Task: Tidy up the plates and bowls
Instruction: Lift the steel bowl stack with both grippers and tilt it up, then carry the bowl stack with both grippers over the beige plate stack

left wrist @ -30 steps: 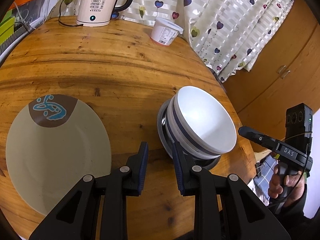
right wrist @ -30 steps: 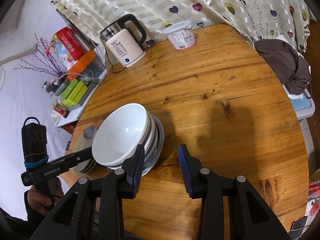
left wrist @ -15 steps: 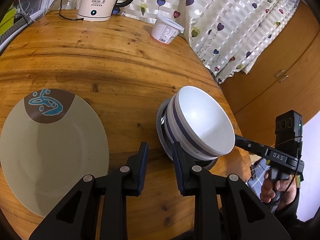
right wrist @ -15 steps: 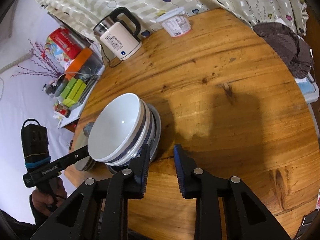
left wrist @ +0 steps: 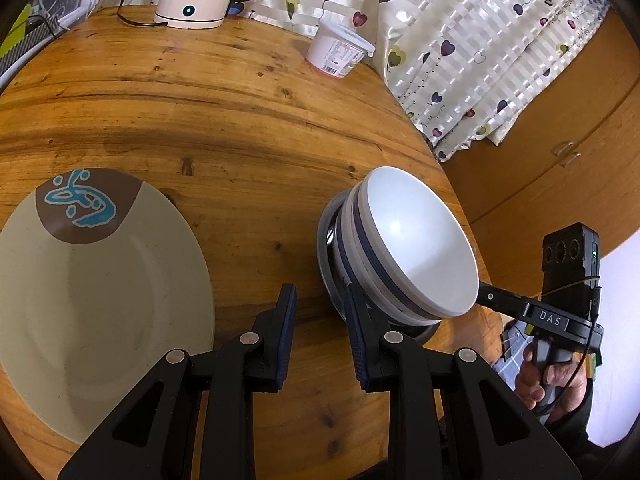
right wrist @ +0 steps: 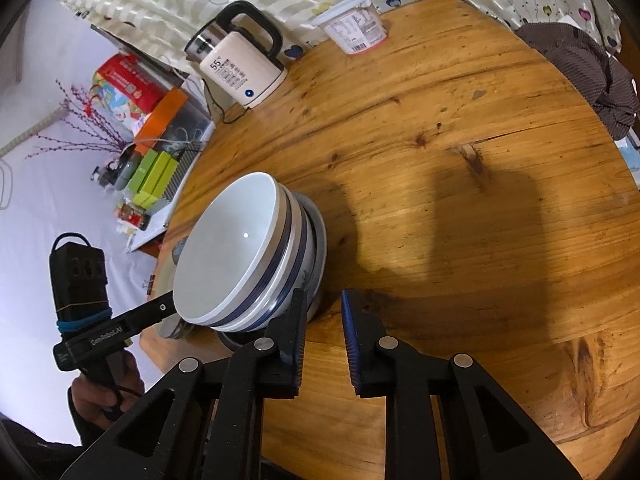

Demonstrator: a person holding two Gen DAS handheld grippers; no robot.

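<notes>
While the stack of bowls (right wrist: 256, 252) sits near the table (right wrist: 460, 208) edge, both grippers flank it: right gripper (right wrist: 322, 334), jaws just narrowing on nothing, has the stack to its left; left gripper (left wrist: 320, 334), slightly parted and empty, to its right.

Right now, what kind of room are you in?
Probably a home dining corner or kitchen. There's a round wooden table with stacked bowls, a plate and an electric kettle, and heart-patterned curtains hang behind it.
</notes>
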